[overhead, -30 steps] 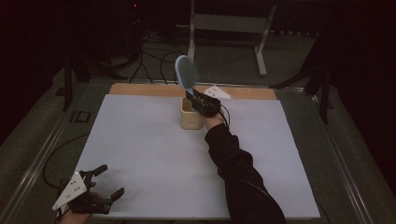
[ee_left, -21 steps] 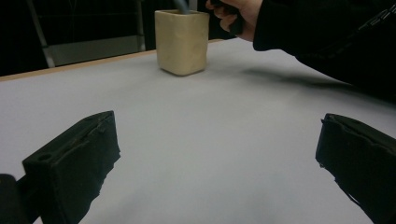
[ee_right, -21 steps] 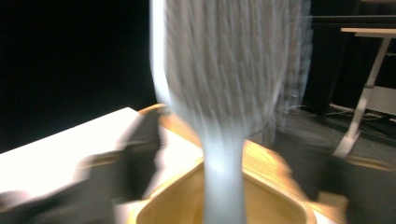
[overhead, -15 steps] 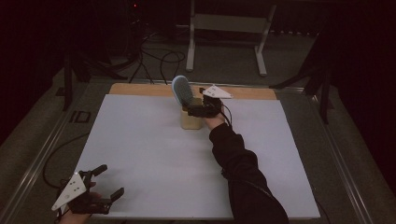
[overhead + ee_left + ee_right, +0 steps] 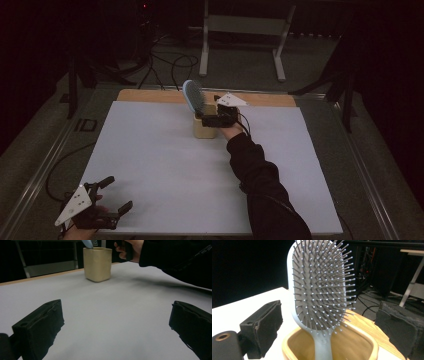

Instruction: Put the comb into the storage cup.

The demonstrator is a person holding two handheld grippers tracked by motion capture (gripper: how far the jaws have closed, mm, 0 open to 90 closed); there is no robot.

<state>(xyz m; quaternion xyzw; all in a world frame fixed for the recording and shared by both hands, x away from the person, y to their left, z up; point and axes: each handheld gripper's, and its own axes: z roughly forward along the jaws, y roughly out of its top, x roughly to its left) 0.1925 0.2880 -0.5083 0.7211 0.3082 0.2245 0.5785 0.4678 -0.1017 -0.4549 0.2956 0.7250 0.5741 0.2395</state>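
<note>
Your right hand-held gripper (image 5: 332, 325) has just been opening: its jaws now stand wide on either side of the brush (image 5: 322, 290), and neither pad presses it. One second ago the brush was gripped above the cup (image 5: 205, 126); now its handle stands inside the cup, head leaning up and to the left in the high view. Judge the placement done; the next step is to draw the gripper back without knocking the brush. Your left hand-held gripper (image 5: 107, 200) rests at the near left corner, jaws wide, holding nothing. The table (image 5: 150, 165) has a white top with a wooden far edge. The room behind is dark, with cables and a metal stand on the floor.
</note>
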